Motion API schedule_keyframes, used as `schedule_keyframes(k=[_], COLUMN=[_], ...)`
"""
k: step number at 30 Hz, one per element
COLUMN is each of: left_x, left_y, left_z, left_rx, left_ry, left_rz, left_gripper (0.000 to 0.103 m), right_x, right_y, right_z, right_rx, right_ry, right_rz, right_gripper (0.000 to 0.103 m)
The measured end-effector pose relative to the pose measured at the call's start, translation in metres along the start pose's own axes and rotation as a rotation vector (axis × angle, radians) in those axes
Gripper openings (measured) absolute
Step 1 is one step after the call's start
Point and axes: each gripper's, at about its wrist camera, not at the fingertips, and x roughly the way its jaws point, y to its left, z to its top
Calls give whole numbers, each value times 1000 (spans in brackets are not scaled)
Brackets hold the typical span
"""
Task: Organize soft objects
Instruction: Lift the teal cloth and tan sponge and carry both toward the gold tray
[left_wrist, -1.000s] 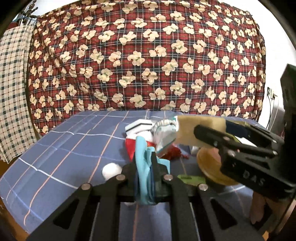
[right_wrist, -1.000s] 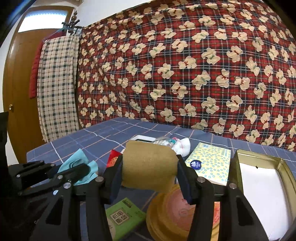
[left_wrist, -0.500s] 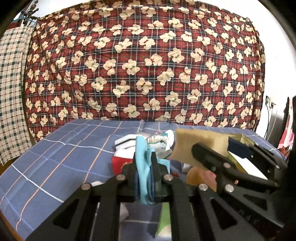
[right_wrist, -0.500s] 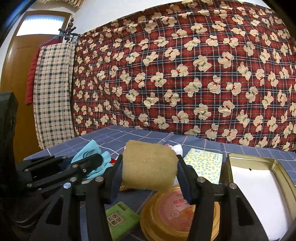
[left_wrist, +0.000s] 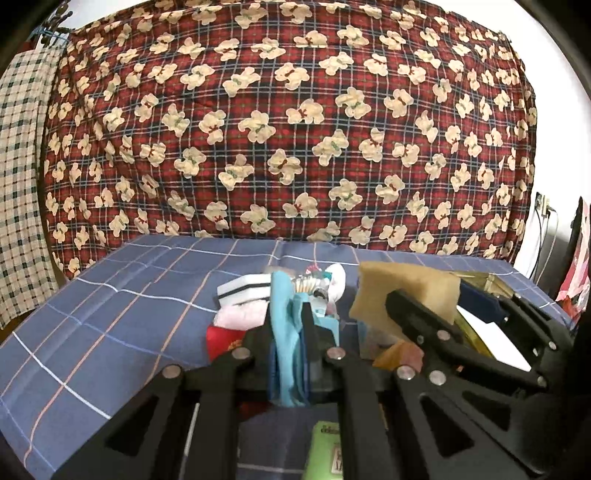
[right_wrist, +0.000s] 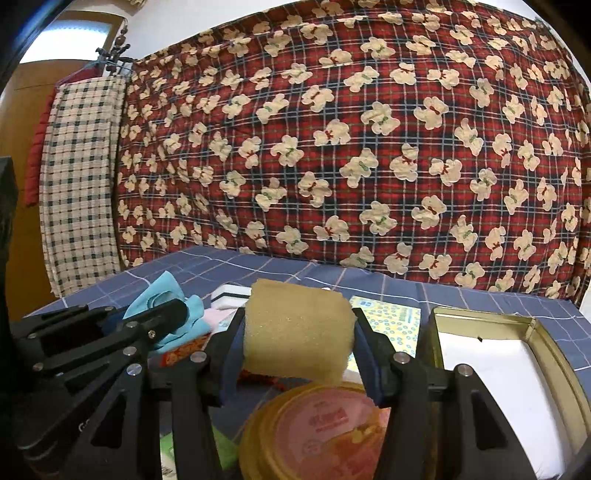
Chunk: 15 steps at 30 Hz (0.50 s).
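My left gripper (left_wrist: 290, 325) is shut on a light blue cloth (left_wrist: 284, 332), held above the blue checked bedsheet (left_wrist: 110, 314); from the right wrist view the same cloth (right_wrist: 166, 317) shows at the left in that gripper (right_wrist: 173, 314). A tan sponge (right_wrist: 295, 328) is squeezed between the pads of my right gripper (right_wrist: 295, 343), lifted over a round yellow lid (right_wrist: 325, 424). The sponge (left_wrist: 406, 295) and right gripper (left_wrist: 428, 314) appear at the right of the left wrist view. Beyond both lie a white-and-black item (left_wrist: 243, 290), a pink soft thing (left_wrist: 240, 317) and a red one (left_wrist: 221, 338).
An open gold tin (right_wrist: 491, 328) with a white inside stands at the right. A yellow patterned pack (right_wrist: 391, 321) lies behind the sponge and a green packet (left_wrist: 328, 450) lies near me. A red teddy-print quilt (right_wrist: 369, 147) rises behind the bed; a checked cloth (right_wrist: 77, 177) hangs left.
Both grippers keep their hold. The left gripper has risen and shifted right, so the white ball has dropped out of sight. The right view has tilted up a little.
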Motion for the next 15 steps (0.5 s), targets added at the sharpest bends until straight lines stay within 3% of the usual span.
schedule_keyframes(k=[15], left_x=[24], left_y=[-8], left_z=[4], left_rx=[-19], left_ry=[22], left_rz=[-6], left_gripper=[7], right_x=[8], right_y=[-12], right_z=[1], right_rx=[37], right_ry=[25], right_rz=[-92], right_gripper=[56])
